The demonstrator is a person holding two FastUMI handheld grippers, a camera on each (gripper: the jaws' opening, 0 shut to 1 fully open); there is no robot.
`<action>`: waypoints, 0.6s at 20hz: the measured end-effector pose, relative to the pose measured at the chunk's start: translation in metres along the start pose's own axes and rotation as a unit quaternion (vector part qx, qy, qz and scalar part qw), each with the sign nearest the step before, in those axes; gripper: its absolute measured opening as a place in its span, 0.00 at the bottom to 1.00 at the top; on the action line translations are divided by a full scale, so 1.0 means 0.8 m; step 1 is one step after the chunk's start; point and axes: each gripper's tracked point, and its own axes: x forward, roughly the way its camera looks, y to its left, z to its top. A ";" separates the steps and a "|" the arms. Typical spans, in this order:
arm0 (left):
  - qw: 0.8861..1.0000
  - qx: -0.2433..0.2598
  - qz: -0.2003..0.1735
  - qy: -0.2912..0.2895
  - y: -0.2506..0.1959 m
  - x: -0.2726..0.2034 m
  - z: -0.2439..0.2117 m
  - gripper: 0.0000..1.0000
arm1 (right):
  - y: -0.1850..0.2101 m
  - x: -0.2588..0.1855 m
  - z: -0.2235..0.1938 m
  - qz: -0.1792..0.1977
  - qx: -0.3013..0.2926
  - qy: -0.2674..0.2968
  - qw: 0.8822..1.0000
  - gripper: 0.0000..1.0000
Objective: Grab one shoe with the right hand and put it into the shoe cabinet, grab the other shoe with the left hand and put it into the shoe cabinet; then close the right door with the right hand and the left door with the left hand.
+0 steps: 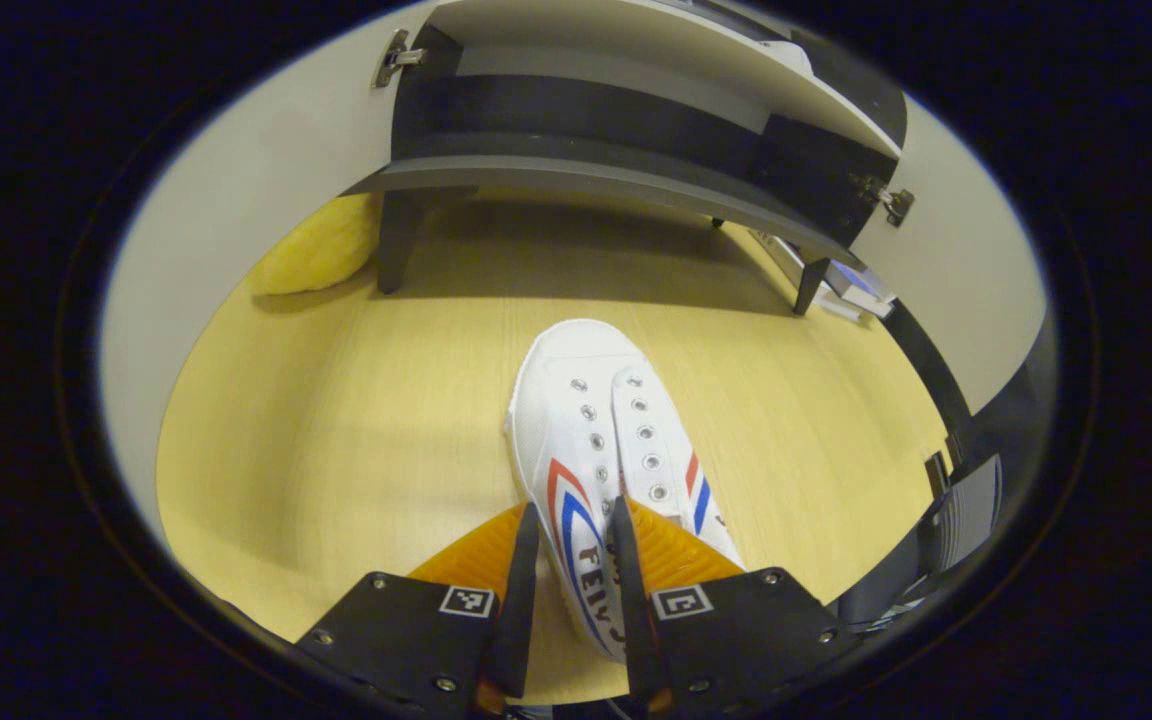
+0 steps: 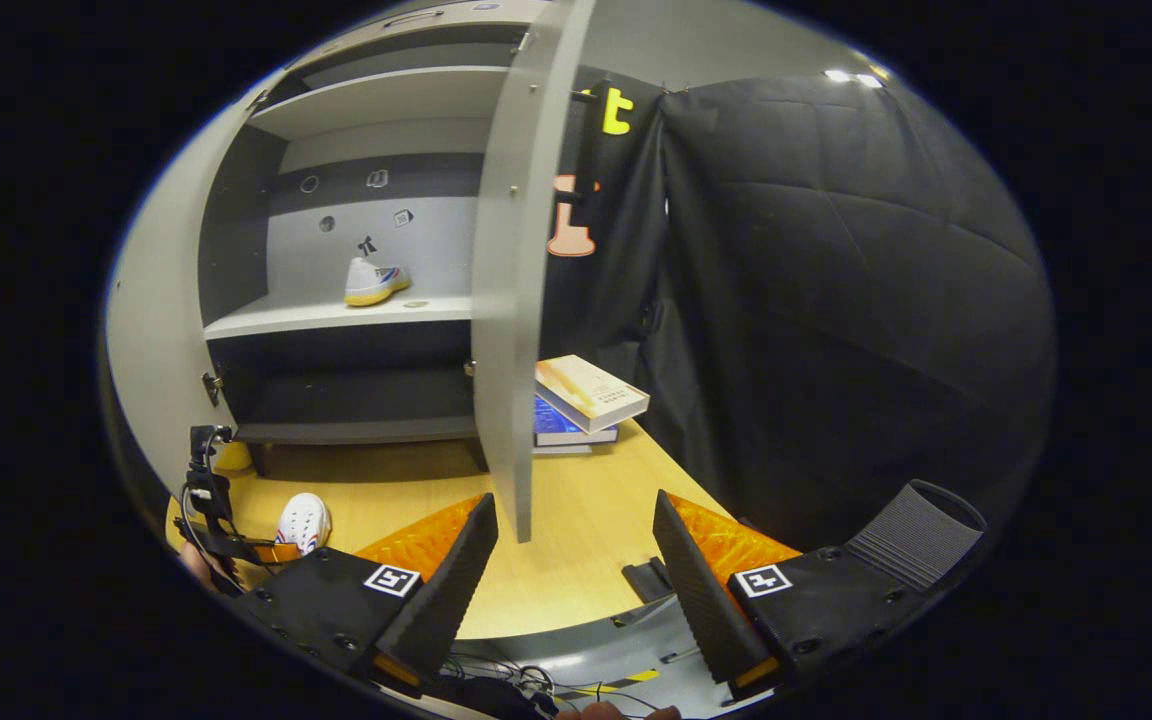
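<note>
White shoe [image 1: 604,450], red/blue stripes, toe twd cabinet [image 1: 626,150].

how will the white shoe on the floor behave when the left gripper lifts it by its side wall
The shoe looks like soft canvas, so the wall between the left hand-held gripper fingers will probably fold a bit rather than stay stiff. Held near the heel, the toe likely droops. It seems light for its size, and the cloth should not slip much. The flat sole makes rolling unlikely.
</note>
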 end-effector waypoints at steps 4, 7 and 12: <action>0.999 -0.036 0.017 0.009 0.001 -0.004 0.001 0.19 | -0.060 0.028 0.010 -0.027 0.030 -0.007 0.999 0.98; 0.998 -0.043 0.050 0.003 0.005 -0.006 0.004 0.04 | -0.101 0.054 0.016 -0.041 0.012 -0.022 0.999 0.98; 0.996 -0.016 0.082 -0.037 0.009 -0.009 0.024 0.04 | -0.122 0.105 0.031 -0.003 0.037 -0.052 0.998 0.97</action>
